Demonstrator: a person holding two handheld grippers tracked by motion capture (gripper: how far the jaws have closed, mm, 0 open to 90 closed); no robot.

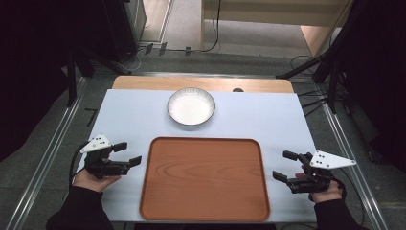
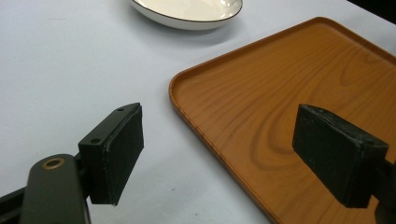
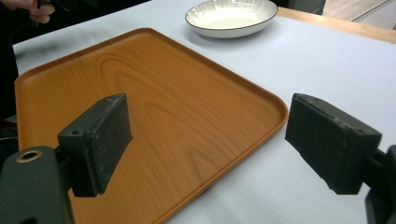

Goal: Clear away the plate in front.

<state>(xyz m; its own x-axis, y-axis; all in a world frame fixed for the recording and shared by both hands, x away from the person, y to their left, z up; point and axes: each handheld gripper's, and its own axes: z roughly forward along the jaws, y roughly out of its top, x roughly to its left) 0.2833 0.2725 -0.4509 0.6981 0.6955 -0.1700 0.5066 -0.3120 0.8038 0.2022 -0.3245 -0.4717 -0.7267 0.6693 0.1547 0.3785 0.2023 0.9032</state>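
The left gripper (image 1: 127, 153) has its jaws spread wide and empty, just beside the left edge of the wooden tray (image 1: 205, 179). The right gripper (image 1: 284, 166) is likewise wide open, holding nothing, just off the tray's right edge. The tray lies bare on the bench (image 1: 129, 120), and a white bowl (image 1: 191, 106) sits just beyond its far edge.

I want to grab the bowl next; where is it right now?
In the high view the white bowl sits on the table's far middle, just beyond the wooden tray, apart from it.
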